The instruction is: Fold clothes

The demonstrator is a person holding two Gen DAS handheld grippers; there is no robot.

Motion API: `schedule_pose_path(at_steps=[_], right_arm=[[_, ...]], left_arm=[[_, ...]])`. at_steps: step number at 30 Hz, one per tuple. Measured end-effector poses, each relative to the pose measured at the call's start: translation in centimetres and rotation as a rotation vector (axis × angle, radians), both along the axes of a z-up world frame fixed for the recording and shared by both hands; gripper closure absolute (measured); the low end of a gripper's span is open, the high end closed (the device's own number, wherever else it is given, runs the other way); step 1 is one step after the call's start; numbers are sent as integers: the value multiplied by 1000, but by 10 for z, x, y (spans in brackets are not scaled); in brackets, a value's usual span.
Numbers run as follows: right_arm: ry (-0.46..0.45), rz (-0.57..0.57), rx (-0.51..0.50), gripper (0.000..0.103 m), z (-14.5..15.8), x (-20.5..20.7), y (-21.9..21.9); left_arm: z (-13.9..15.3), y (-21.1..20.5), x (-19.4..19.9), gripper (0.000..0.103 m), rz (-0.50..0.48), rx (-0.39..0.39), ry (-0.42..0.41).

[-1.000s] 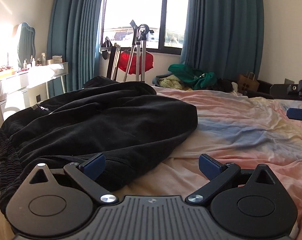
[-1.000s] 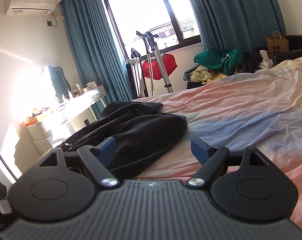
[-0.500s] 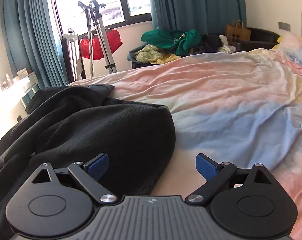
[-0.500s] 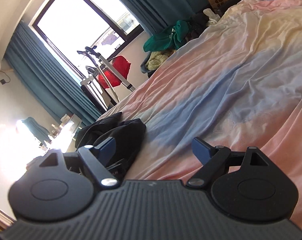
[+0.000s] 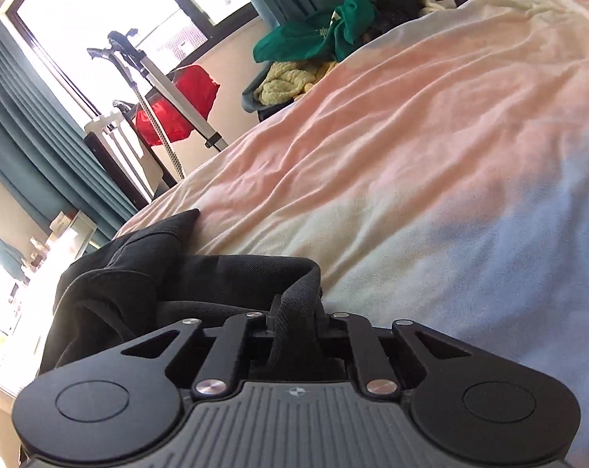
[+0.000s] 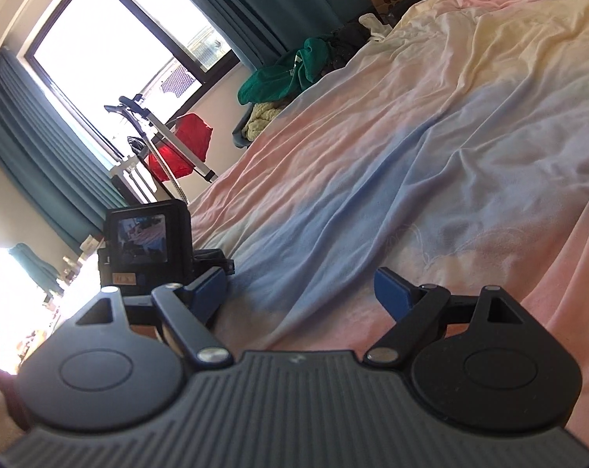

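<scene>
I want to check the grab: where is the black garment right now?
In the left wrist view, the black garment lies bunched at the lower left on the bedsheet, its edge pinched in the left hand-held gripper.

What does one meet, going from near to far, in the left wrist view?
Closed left tongs → crumpled black cloth garment → pastel pink and blue bedsheet → heap of green clothes → bright window.
</scene>
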State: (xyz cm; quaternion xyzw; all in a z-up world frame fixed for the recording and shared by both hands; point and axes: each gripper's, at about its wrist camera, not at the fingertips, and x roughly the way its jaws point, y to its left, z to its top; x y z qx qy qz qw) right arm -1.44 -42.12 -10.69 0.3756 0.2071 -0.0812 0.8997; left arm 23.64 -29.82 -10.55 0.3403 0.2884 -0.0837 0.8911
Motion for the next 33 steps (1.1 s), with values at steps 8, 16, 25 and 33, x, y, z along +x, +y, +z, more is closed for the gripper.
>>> schedule_pose_path(at_steps=[8,16,25,33], right_arm=[[-30,13,-26,17,9,-8,9],[-53,14,-66,17,24,-19,18],[-27,246,-5,22,31,-18,53],[-24,473,121,24,50,52,99]], left_arm=[[120,79,-86,97,-89,-262,-51],[174,178,-241,97,-201,-548,-69],[61,254,-321,96,31,-832,194],[37,254,-308,94,-56,-873,173]])
